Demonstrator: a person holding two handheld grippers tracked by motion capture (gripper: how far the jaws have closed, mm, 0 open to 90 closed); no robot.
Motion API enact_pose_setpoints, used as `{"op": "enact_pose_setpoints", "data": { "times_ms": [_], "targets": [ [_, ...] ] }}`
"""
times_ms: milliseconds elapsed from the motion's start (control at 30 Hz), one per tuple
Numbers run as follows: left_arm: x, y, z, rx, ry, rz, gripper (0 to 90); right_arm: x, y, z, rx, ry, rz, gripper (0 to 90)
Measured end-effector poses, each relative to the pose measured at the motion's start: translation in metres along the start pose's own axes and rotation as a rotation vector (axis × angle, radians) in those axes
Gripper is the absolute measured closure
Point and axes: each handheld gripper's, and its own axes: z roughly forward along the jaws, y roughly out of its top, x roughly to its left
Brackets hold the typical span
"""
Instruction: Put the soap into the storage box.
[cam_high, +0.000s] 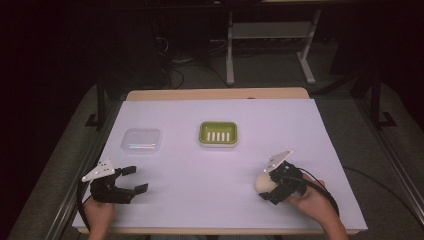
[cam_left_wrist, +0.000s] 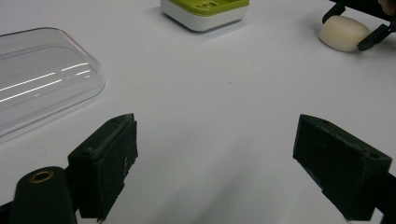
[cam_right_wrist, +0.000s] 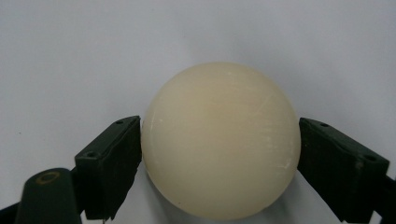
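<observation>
The right gripper (cam_high: 264, 186) pinches a cream soap bar (cam_high: 263, 182); the soap's bottom edge is cut off in the right gripper view. The left gripper (cam_high: 135, 180) is spread wide, low over the white surface (cam_high: 210, 170). Ahead of it sit a clear lid (cam_high: 141, 140) and a green soap dish (cam_high: 218, 133).

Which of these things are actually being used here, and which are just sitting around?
Likely in use: cream soap bar, clamped in the right gripper; green soap dish; clear lid; open left gripper.

Lying about: metal frame and cables on the floor behind.
</observation>
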Motion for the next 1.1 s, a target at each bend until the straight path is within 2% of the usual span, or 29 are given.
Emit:
{"op": "enact_pose_setpoints", "data": {
  "times_ms": [367, 800, 1000, 1100],
  "targets": [
    [0.0001, -0.0001, -0.0001, -0.001, 0.001, -0.002, 13.3, 0.002, 0.0031, 0.0025, 0.011, -0.003, -0.025, 18.8],
    [0.0003, -0.0001, 0.0001, -0.001, 0.0, -0.001, 13.3, 0.0027, 0.0045, 0.0037, 0.027, -0.017, -0.03, 21.5],
    [0.0004, -0.0004, -0.0001, -0.001, 0.0, -0.003, 13.3, 0.0033, 0.0057, 0.003, 0.035, -0.015, -0.032, 21.9],
    [0.0015, -0.0013, -0.0014, -0.008, 0.006, -0.011, 13.3, 0.0039, 0.0079, 0.0027, 0.034, 0.002, -0.037, 22.1]
  ]
}}
